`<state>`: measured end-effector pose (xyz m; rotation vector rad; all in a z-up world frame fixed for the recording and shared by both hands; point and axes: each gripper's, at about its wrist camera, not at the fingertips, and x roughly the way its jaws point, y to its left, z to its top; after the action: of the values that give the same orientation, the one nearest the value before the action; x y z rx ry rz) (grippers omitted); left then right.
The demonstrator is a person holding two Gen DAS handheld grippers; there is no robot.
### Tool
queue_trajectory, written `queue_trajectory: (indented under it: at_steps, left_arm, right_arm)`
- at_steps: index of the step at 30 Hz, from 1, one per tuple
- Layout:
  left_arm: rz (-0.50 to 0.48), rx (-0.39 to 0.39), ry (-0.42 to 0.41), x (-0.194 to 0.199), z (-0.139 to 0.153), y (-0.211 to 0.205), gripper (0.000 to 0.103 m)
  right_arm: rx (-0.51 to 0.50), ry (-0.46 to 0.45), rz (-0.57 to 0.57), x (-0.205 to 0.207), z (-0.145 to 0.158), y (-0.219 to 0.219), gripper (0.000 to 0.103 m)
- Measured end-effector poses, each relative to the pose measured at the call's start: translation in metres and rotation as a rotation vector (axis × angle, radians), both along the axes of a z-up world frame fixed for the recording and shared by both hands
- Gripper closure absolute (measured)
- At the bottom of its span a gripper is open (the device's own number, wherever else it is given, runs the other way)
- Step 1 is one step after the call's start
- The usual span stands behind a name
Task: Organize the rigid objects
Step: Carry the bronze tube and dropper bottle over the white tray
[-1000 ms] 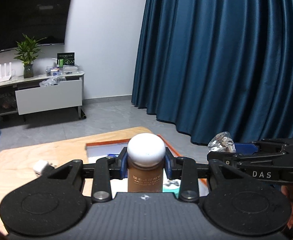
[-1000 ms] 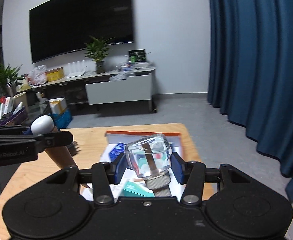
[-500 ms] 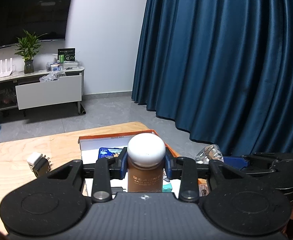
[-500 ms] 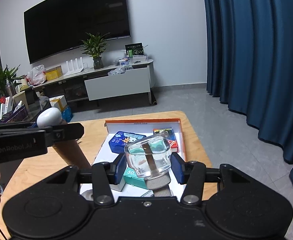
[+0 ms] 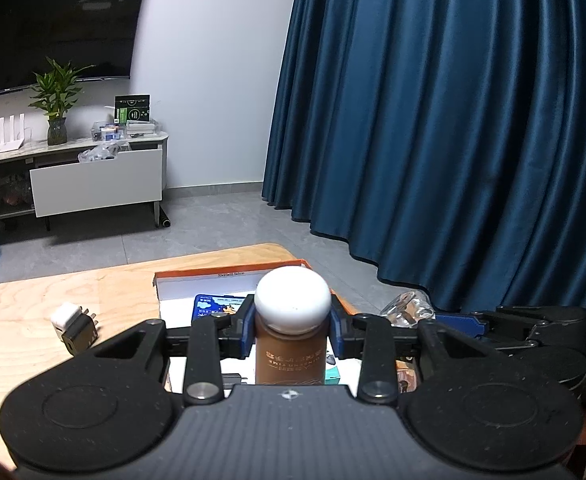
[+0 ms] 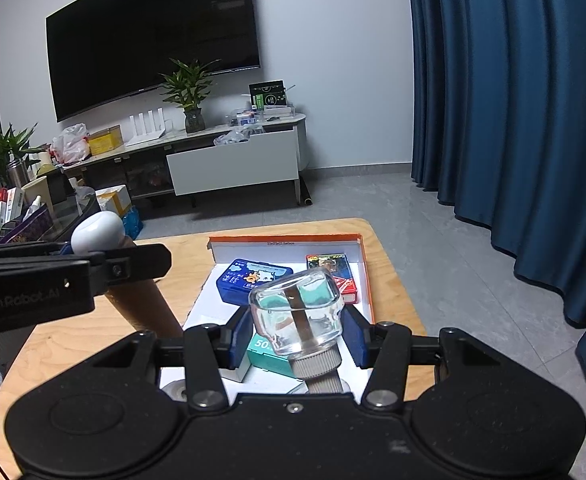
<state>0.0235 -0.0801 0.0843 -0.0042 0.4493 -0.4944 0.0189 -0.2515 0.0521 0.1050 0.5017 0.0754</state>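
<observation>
My left gripper is shut on a brown bottle with a round white cap and holds it above the table. It also shows at the left of the right wrist view. My right gripper is shut on a clear glass bottle with a grey screw neck, held over an orange-rimmed white tray. In the tray lie a blue case, a red card box and a teal box.
A white and black plug adapter lies on the wooden table left of the tray. Blue curtains hang at the right. A TV stand with plants and clutter stands by the far wall.
Both grippers have moved back and up from the tray with their bottles still held. More of the tray and its boxes shows now.
</observation>
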Motion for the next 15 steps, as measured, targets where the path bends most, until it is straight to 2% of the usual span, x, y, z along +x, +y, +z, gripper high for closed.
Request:
queue_trajectory:
  at_steps: [15]
  left_arm:
    - [0.008,-0.003,0.001,0.0005,-0.0017,0.0023,0.067]
  right_arm:
    - [0.0,0.009,0.009,0.0019,0.0003,0.0062,0.044]
